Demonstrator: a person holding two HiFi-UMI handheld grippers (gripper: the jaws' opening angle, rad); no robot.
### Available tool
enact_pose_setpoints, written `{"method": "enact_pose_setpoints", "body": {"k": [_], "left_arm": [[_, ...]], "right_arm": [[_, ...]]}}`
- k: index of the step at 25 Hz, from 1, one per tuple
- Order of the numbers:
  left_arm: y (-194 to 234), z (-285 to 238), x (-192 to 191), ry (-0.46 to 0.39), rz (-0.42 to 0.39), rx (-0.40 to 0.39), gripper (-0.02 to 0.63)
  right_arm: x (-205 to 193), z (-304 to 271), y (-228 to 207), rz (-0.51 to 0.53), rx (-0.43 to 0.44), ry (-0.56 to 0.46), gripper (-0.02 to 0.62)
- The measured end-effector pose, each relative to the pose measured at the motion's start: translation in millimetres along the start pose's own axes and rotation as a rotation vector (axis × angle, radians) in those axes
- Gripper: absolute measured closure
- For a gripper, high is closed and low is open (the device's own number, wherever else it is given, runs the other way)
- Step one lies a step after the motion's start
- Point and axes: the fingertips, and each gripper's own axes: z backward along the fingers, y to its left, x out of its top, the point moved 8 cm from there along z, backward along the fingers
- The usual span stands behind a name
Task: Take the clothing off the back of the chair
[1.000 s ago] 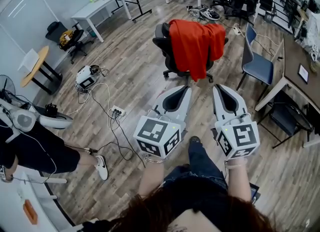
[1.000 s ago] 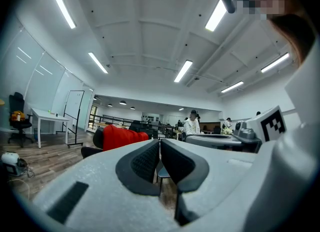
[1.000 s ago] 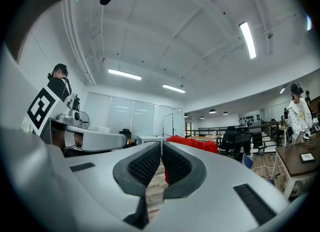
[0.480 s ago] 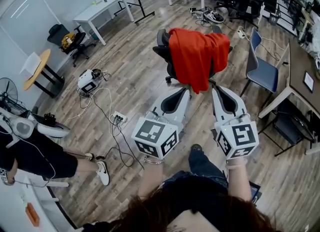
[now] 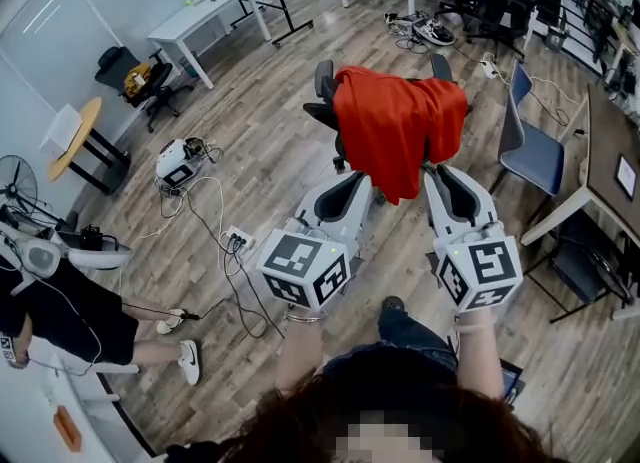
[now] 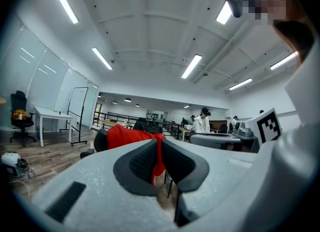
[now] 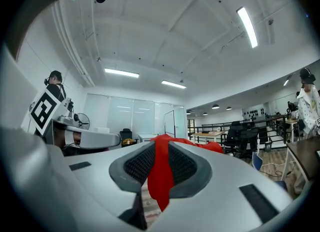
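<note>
I'm holding the left gripper [image 5: 354, 181] with its jaws together, while the right gripper [image 5: 438, 174] jaws have just been opening, slightly apart, clamping nothing. One red garment [image 5: 395, 126] is hanging over the back of one black office chair [image 5: 322, 89], just ahead of both grippers.

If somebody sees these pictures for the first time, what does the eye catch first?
The red garment draped over the back of the black chair, mid-floor, strikes first. Then the two white grippers pointing at it in the foreground: the left gripper shut, the right gripper with jaws just opening, the garment ahead of them, not gripped.
</note>
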Motion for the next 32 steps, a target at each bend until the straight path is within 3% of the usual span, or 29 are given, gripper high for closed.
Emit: {"method": "enact_pose_setpoints", "body": {"k": [4, 6, 14, 21, 32], "left_arm": [[11, -18, -2, 0.0, 0.021, 0.008, 0.575], [18, -25, -3, 0.003, 0.034, 0.01, 0.502], [45, -53, -7, 0.029, 0.067, 0.051, 0.465], [70, -75, -12, 0.025, 0.144, 0.064, 0.404], [110, -100, -28, 0.056, 0.24, 0.08, 0.32]], "right_arm": [[-2, -15, -20, -0.003, -0.004, 0.002, 0.498], [-4, -22, -29, -0.011, 0.003, 0.008, 0.488], [-15, -48, -65, -0.029, 0.038, 0.068, 0.407], [-20, -72, -99, -0.052, 0.055, 0.09, 0.323], [-34, -107, -141, -0.058, 0.074, 0.144, 0.254]]}}
